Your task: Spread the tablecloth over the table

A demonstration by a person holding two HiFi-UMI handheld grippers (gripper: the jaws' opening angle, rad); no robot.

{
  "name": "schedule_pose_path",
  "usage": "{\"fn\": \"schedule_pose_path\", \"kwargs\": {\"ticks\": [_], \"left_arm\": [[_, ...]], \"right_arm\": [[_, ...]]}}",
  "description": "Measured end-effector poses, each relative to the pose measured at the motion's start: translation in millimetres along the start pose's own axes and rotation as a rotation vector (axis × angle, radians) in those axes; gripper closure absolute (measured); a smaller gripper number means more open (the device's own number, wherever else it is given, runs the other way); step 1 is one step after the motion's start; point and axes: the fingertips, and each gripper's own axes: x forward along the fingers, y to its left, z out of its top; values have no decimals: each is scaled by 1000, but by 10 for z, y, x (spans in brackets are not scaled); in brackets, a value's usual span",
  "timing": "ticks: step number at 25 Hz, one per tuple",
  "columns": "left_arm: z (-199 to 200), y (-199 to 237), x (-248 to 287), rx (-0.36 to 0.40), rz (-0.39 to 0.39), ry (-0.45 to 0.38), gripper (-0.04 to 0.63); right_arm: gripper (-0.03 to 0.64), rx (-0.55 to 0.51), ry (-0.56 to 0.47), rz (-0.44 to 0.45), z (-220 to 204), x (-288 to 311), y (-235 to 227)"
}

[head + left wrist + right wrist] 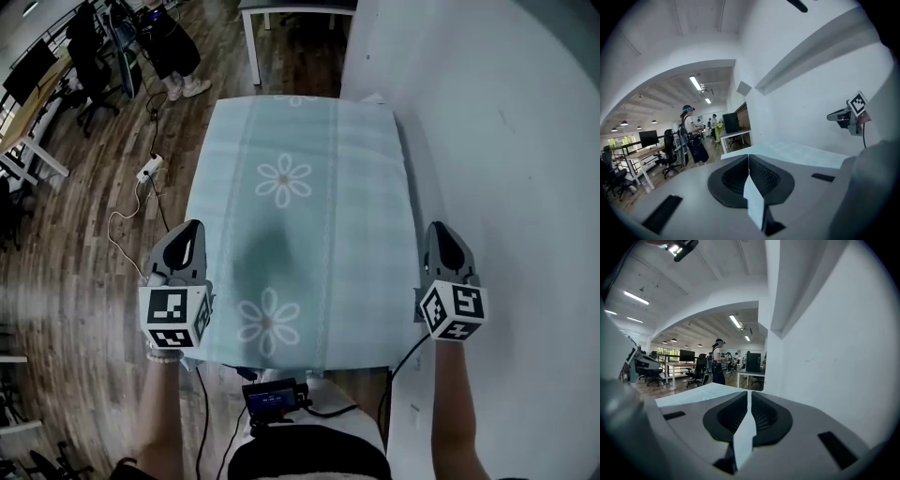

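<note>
The left hand-held gripper (190, 228) and the right hand-held gripper (441, 230) are smooth grey shells that taper to a rounded nose. Each carries a white cube printed with black square markers: the left cube (175, 317) and the right cube (453, 311). In each gripper view, dark ribbed pads (765, 176) sit in a black recess, and black rectangular slots (836, 449) mark the shell. A black cable (405, 356) trails from the right one. The forearms are unsleeved, and the left wrist wears a pale beaded band (164, 355). A black box with a blue screen (275, 397) sits at the chest.
</note>
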Motion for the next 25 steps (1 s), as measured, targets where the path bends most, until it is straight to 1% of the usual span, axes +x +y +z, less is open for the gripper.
{"fn": "schedule_pose_path", "kwargs": {"ticks": [3,6,10,17,20,22,25], "left_arm": [[177,-207,-274,-18,-44,-40,577],[301,-347,-554,-30,-46,-73,580],[425,-549,-875,-43,-36,-109,580],[415,-866,-1226,-70,-60,-88,581],[470,-992,-1369,-37,-71,-101,581],[516,-1085,-1443,-10,-86,-109,581],[521,-1182,-1527,3,-102,-109,581]], "right_arm": [[568,25,-35,-17,160,-322,55],[569,54,-63,3,228,-635,171],[569,23,-83,53,278,-969,364],[571,-22,-95,136,392,-1385,637],[572,-26,-121,161,435,-1536,704],[572,-47,-134,178,441,-1614,730],[572,-67,-122,175,399,-1688,743]]}}
